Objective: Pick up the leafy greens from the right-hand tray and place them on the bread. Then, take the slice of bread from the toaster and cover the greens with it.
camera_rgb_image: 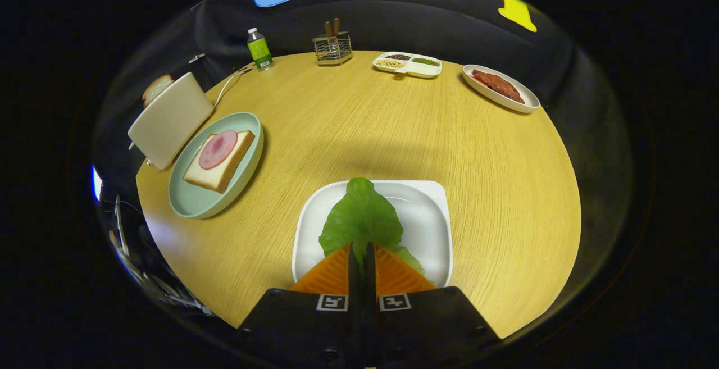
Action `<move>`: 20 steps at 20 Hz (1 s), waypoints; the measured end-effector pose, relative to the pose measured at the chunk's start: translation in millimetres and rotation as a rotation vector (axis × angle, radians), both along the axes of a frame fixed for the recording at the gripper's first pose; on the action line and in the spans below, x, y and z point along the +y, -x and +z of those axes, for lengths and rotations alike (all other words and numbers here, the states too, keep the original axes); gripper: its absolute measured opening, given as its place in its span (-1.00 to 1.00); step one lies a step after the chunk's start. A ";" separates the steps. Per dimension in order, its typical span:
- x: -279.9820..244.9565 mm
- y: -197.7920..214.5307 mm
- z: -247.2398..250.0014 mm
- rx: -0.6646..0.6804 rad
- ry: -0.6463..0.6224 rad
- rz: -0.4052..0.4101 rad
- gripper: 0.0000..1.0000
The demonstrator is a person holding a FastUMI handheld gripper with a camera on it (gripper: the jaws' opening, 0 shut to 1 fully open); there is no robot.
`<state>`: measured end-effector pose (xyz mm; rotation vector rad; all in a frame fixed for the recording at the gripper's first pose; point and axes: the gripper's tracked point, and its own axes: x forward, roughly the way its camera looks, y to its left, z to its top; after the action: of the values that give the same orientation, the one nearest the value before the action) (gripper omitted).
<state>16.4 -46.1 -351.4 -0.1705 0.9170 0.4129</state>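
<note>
Round wooden table (393, 133) against the black booth wall; its middle lies bare, giving me open room between the dishes, which sit mostly near the rim. My gripper (362, 254) hangs over the near white tray (432, 212), its fingers drawn almost together on the near end of the leafy greens (359, 217); only a narrow slit shows between them, and the leaf's pinched part is hidden beneath them. To the left, a pale green plate (191, 203) holds the bread (224, 169) topped with a pink round of ham (218, 149). Just beyond it stands the toaster (168, 119), touching the plate's edge, with a bread slice (156, 88) partly sunk in its slot. Along the far edge I see a bottle (259, 49), a wire rack (332, 49), a divided dish (409, 64) of small grains too fine to identify, and an oval dish (519, 102) bearing a brown piece of meat (497, 84).
</note>
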 end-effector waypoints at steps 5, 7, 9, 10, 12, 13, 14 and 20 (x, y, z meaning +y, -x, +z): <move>2.6 -4.2 30.3 -0.086 0.059 0.007 -0.89; 8.4 -2.5 44.9 -0.101 0.058 -0.014 -0.89; 16.8 -1.3 62.5 -0.119 0.046 -0.040 -0.89; 21.0 -0.6 70.0 -0.129 0.041 -0.047 -0.89; 32.4 1.5 85.8 -0.146 0.035 -0.046 -0.90; 39.7 2.3 94.6 -0.155 0.030 -0.041 -0.89; 45.9 1.5 101.9 -0.167 0.027 -0.036 -0.90; 102.1 0.3 141.4 -0.244 -0.005 0.001 -0.89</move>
<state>16.1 56.0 -210.0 -0.2124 0.6755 0.3855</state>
